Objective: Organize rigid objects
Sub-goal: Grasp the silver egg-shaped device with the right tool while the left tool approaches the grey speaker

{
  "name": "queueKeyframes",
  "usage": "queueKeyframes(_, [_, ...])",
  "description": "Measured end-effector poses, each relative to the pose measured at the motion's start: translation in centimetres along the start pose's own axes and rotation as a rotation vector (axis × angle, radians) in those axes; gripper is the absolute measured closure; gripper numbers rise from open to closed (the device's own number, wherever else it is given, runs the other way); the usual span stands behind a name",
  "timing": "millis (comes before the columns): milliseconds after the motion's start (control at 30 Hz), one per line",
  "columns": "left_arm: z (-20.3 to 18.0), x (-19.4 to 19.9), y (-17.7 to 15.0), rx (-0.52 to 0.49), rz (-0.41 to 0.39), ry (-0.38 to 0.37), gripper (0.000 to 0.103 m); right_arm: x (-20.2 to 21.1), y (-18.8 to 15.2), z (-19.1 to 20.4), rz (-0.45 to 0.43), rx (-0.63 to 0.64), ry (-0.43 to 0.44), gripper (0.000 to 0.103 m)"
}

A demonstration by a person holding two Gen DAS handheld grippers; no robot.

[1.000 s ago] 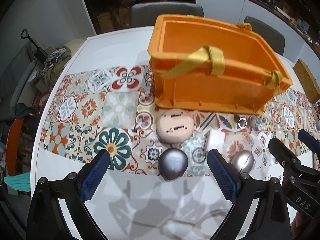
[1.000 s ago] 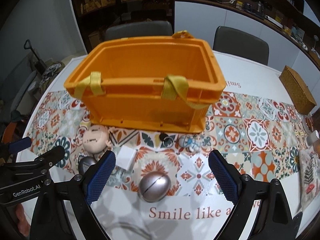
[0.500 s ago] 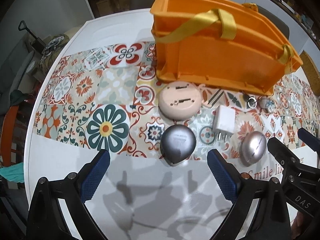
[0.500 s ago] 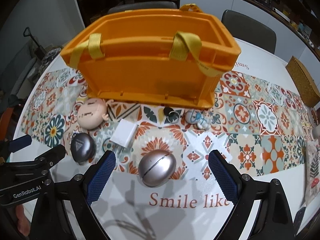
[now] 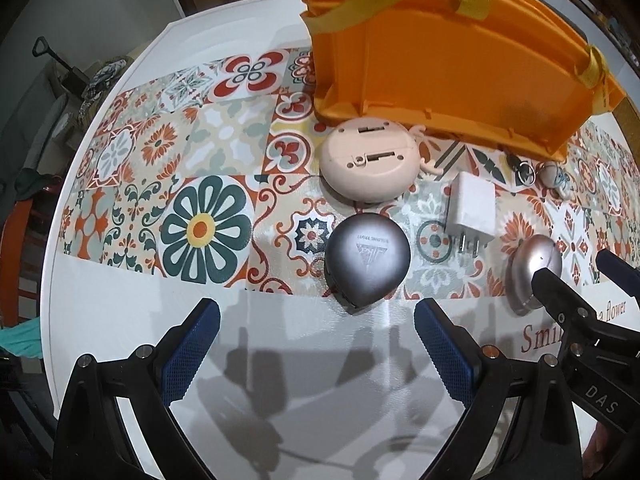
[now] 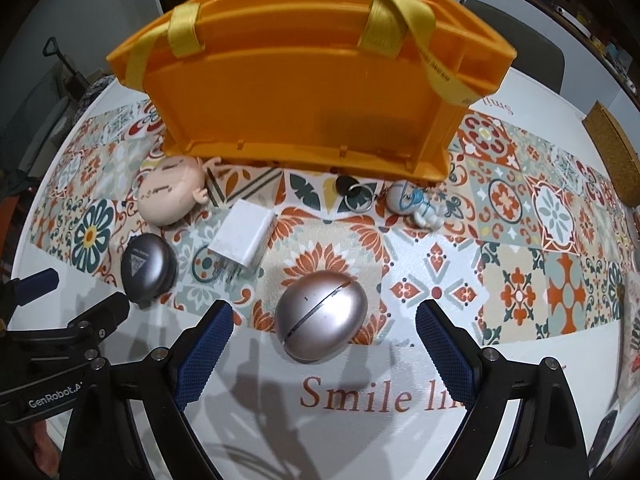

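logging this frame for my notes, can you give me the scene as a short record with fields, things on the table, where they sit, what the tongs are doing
container: orange plastic crate with yellow straps, at the back of the patterned mat
left tongs: open, empty, dark grey teardrop case just ahead of them
right tongs: open, empty, silver egg-shaped case lying between the pads, untouched
other items: white plug charger; peach round doll-head toy; small white-and-blue figurine keychain
items inside the crate: cannot tell
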State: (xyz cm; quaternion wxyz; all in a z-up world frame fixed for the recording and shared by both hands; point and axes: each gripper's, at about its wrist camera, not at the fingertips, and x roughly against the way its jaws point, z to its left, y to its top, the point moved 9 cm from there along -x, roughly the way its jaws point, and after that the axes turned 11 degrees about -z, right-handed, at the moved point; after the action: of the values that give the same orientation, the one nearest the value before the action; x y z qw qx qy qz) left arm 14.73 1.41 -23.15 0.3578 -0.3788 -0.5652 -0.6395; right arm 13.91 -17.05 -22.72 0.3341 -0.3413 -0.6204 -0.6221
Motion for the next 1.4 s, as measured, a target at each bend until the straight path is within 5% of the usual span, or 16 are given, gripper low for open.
queueKeyframes(500, [-0.4, -1.8, -0.4, -0.028, 0.024, 0.024, 0.004, -3.0, -0.9, -0.5, 0.046, -0.035, -0.005, 0.018])
queueKeyframes(1067, [-0.5, -2.3, -0.4, -0.021, 0.028, 0.009, 0.004, -4.5, -1.8, 0.1, 0.064, -0.02, 0.003, 0.041])
queueKeyframes(1400, [-0.8, -2.7, 0.3, -0.025, 0.019, 0.001, 0.004, -4.0, -1.7, 0.1, 0.053, -0.038, 0.006, 0.041])
